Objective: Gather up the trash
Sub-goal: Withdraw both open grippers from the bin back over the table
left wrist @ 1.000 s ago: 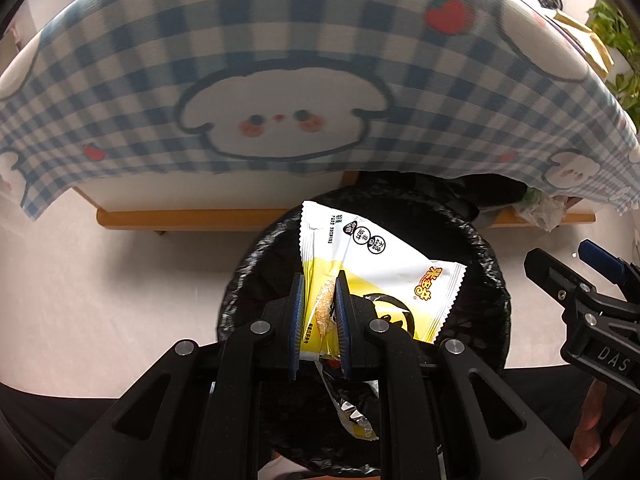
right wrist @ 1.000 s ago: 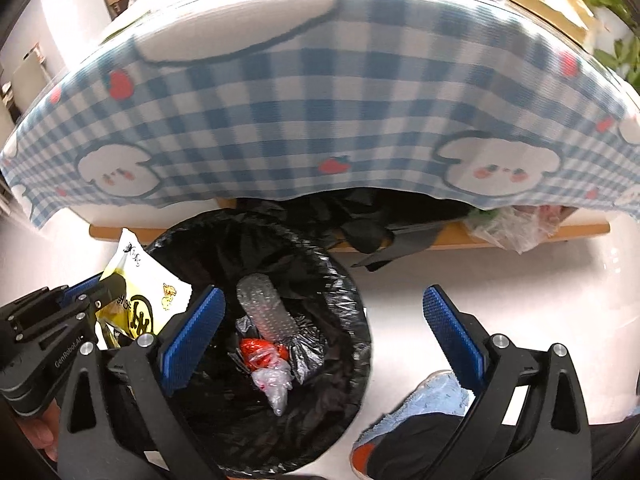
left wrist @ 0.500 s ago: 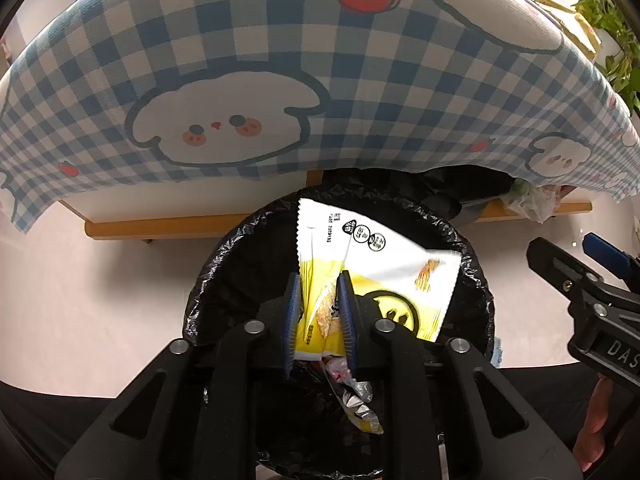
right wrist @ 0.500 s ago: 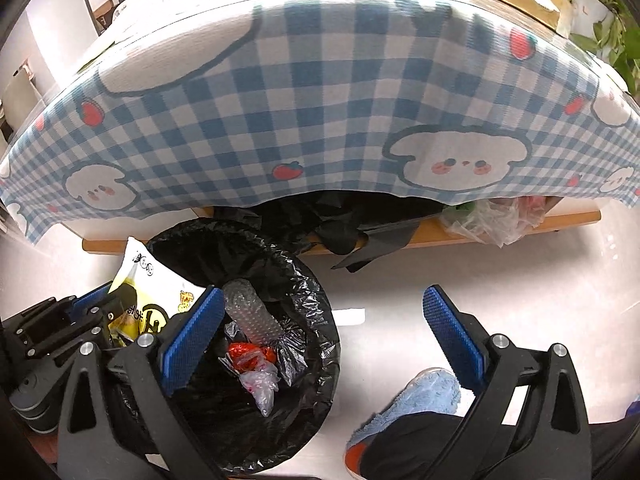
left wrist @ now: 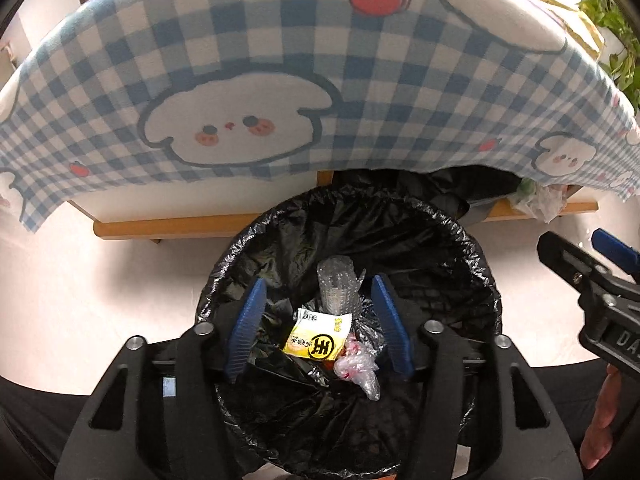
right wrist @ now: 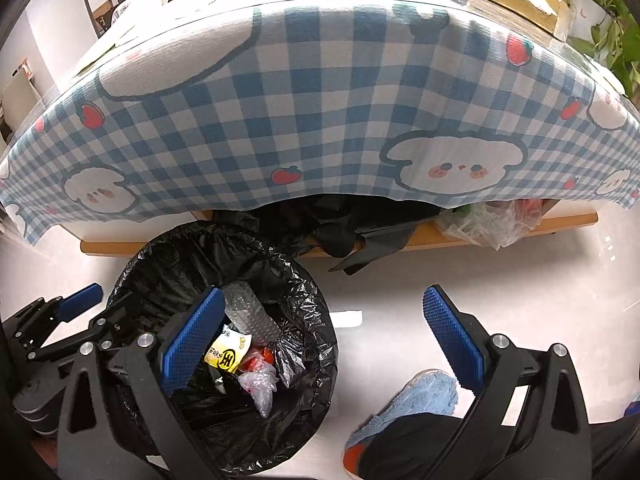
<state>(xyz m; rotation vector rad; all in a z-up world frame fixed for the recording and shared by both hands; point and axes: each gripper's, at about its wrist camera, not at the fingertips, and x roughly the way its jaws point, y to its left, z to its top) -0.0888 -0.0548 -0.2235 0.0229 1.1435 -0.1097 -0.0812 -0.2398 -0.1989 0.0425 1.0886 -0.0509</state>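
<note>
The yellow-and-white crinkly foil snack wrapper (left wrist: pixel 316 338) lies inside the round bin lined with a black plastic bag (left wrist: pixel 476 264), face up on the heap, clear of both blue pads. It looks feather-light, limp and slick, the kind of thing that flutters and folds, not something that resists a pinch. If it ever needs taking up again, a flat edge or corner looks the best bite; a grip on the middle would probably just crumple it.

Right beside it, touching its top edge, is a clear bubbly plastic tube (left wrist: pixel 336 284), and at its lower right a scrunched clear film bag with red bits (left wrist: pixel 356 368). All soft, all light.

The left gripper (left wrist: pixel 318 324) hangs over the bin mouth, jaws opening, nothing pressed between them; the wrapper sits well below. The right gripper (right wrist: pixel 320 332) stands spread wide and empty, one pad over the bin's rim, the other over the pale floor (right wrist: pixel 400 280).

Beyond, the blue-checked tablecloth with cartoon puppies (right wrist: pixel 320 120) drapes over the table, where more litter may wait.
</note>
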